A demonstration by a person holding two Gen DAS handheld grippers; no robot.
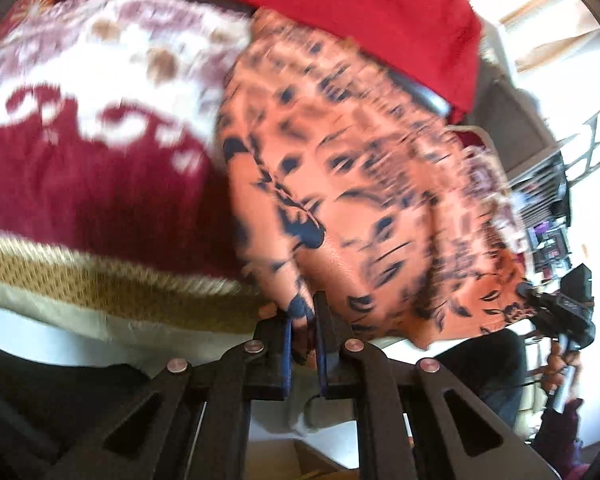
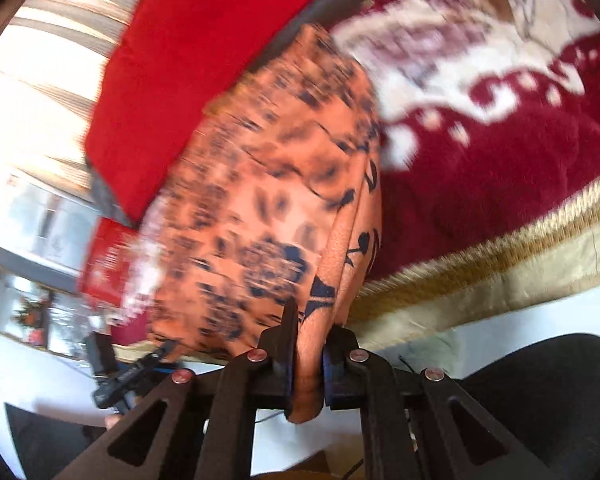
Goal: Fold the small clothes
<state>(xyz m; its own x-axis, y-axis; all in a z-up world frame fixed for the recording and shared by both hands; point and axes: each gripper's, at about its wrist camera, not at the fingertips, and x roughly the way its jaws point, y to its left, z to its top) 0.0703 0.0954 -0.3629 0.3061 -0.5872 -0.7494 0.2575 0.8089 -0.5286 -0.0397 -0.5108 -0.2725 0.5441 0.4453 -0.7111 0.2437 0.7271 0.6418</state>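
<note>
both the left gripper [image 1: 305, 320] and right gripper [image 2: 309, 344] have fingers pinching the orange garment [image 1: 360, 184] by thin edges, so uneven pulling could slip a corner free.

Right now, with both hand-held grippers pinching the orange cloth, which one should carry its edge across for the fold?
Probably right: the right hand-held gripper holds a thick bunch of orange cloth; the left hand-held gripper pinches only a thin corner.

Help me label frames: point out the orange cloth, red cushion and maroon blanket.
orange cloth [image 1: 340, 184], left wrist view, patterned middle.
red cushion [image 2: 188, 60], right wrist view, plain face.
maroon blanket [image 1: 100, 200], left wrist view, dark red field.
</note>
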